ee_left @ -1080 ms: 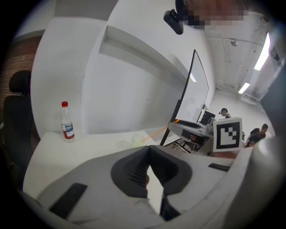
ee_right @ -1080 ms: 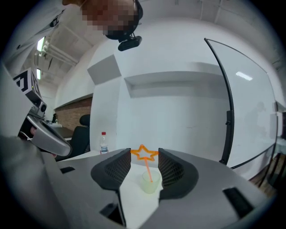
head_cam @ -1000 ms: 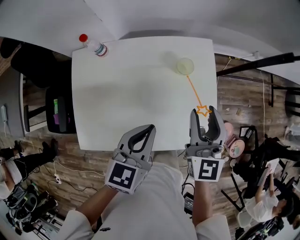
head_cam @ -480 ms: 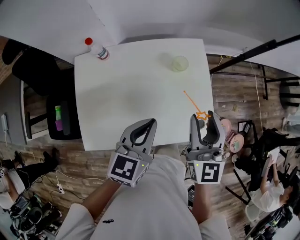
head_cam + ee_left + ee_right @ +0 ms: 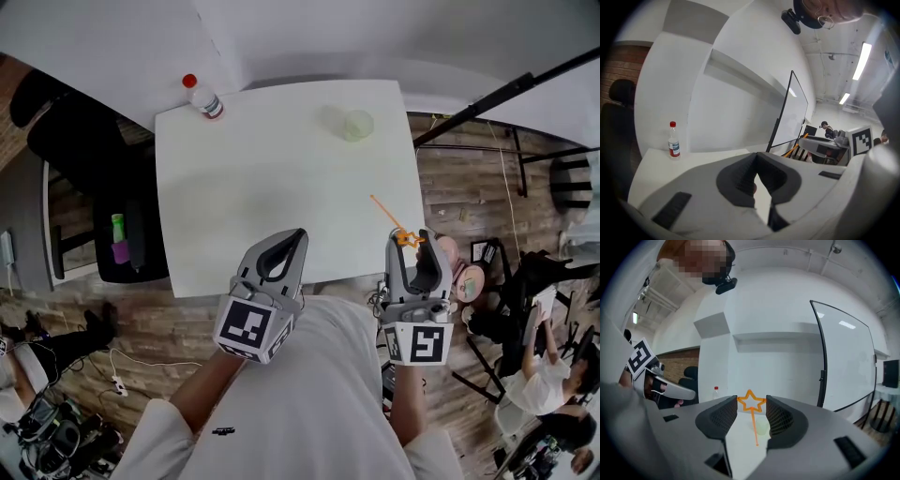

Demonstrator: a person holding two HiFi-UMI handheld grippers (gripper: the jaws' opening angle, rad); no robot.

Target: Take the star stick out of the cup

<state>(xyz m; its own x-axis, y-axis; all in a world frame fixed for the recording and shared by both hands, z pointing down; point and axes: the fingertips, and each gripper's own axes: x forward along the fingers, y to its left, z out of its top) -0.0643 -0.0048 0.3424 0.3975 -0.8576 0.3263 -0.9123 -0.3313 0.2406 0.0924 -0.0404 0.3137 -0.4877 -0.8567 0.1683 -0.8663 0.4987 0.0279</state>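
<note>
Two containers stand on the white table [image 5: 262, 159]. A pale, see-through cup [image 5: 357, 124] sits near the table's upper right corner in the head view, and nothing shows inside it. A clear bottle [image 5: 202, 97] with a red cap and a red label stands upright at the upper left corner; whether it holds any liquid cannot be told.

The star stick [image 5: 405, 234] is out of the cup and well apart from it, at the lower right of the table by its right edge. The right gripper [image 5: 410, 236] has it by the orange star, which sits pinched between the tips of the two fairly wide-set jaws, touching both. The thin stem slants up and left toward the cup.

The left gripper [image 5: 296, 236] hangs at the table's lower edge, left of the right one, with its jaw tips pressed together and nothing between them.
</note>
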